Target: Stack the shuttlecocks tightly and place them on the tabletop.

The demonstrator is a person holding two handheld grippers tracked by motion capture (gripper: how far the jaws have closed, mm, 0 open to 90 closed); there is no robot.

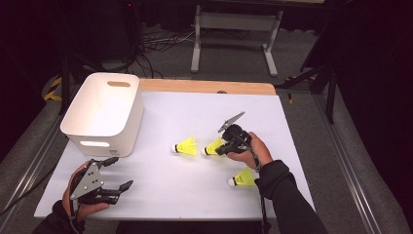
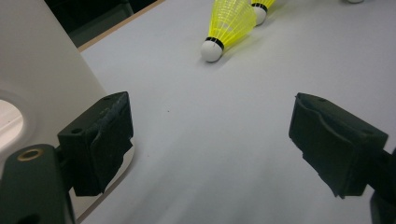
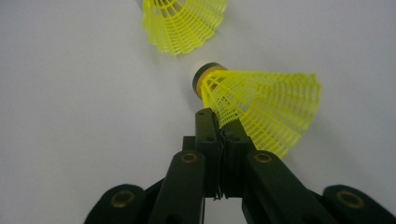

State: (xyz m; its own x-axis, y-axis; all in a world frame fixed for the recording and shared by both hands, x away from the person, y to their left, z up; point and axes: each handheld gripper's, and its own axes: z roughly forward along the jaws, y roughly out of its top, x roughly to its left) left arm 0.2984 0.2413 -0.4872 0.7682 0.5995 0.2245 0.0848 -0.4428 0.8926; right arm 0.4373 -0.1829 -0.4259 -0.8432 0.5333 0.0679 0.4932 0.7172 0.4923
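The right gripper (image 1: 220, 147) sits right of the table's middle, its jaws pressed together on the yellow mesh skirt of the middle shuttlecock (image 1: 213, 146). In the right gripper view that skirt (image 3: 266, 109) is pinched at its near edge between the 2 black jaws, the cork end pointing away from the gripper. That shuttlecock lies on the white table (image 1: 165, 117), just right of the left shuttlecock (image 1: 185, 146), whose skirt shows beyond it in the right gripper view. The 3rd shuttlecock (image 1: 242, 178) lies nearer, just beside the right hand's wrist.

The left gripper (image 1: 114, 178) rests at the near left corner with its jaws wide apart and nothing between them. A white bin (image 1: 104, 114) stands at the far left, just beyond that gripper. In the left gripper view its wall (image 2: 42, 70) is beside the left jaw.
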